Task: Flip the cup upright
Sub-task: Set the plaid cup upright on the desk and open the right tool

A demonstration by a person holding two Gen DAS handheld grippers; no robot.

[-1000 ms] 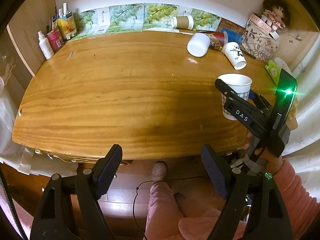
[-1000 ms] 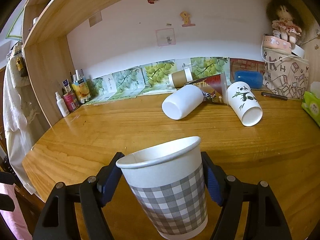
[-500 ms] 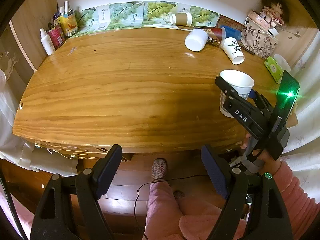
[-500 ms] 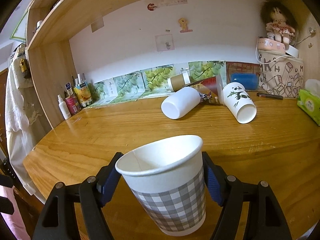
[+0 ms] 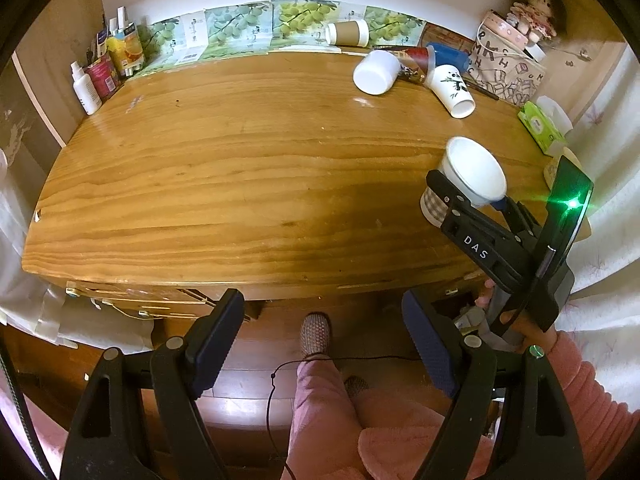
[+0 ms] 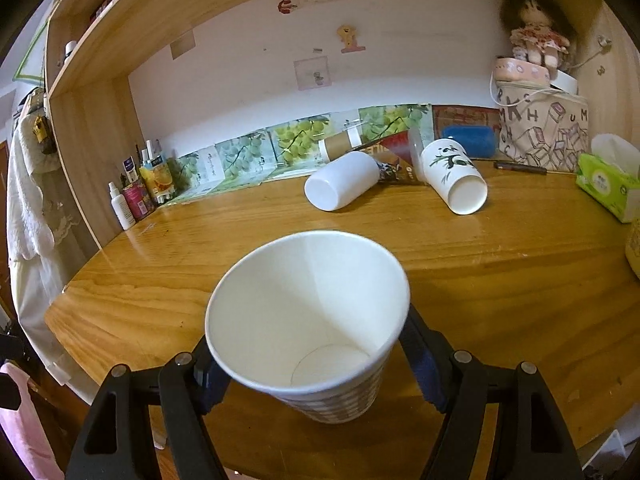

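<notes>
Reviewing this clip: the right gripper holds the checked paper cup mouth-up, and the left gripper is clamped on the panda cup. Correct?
Not quite. The left gripper is open and holds nothing, hanging off the table edge, per the left wrist view. The panda cup lies untouched at the back. The right gripper does hold the checked cup mouth-up.

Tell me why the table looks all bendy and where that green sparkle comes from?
Left wrist view: the fisheye lens bows the table edges; the green flare is a light on the right tool. Right wrist view: the checked cup looms large, and the doll at the edge is blurry.
</notes>
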